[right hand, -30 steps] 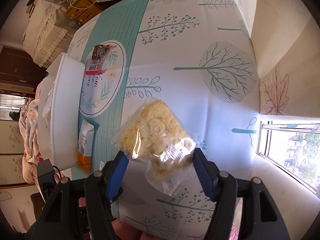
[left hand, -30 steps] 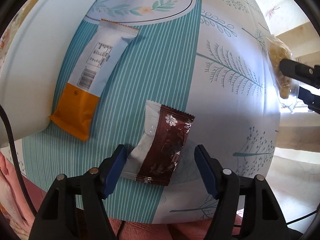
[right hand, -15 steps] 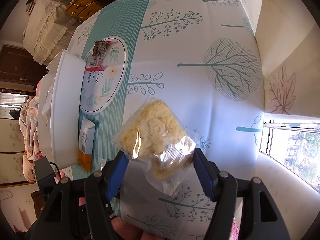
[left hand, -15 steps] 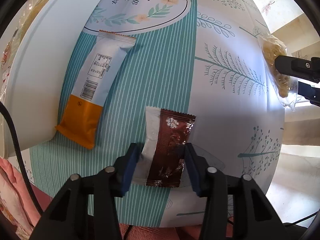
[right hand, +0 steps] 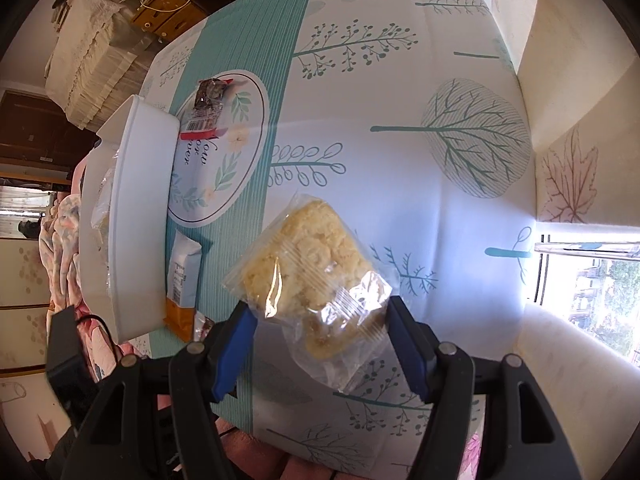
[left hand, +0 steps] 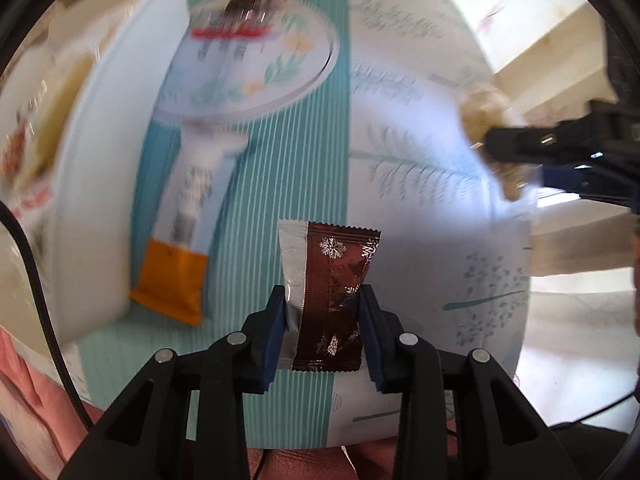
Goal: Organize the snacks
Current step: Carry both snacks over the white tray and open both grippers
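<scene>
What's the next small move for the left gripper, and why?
Probably carry left toward the white bin. The left gripper is shut on the brown snack packet, which looks lifted off the tablecloth, and the bin already holds wrapped snacks.

snack bar beside bin, on tablecloth

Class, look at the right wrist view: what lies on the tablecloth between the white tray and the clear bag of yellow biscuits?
The white-and-orange snack bar packet, beside the white tray, left of the biscuit bag.
</scene>
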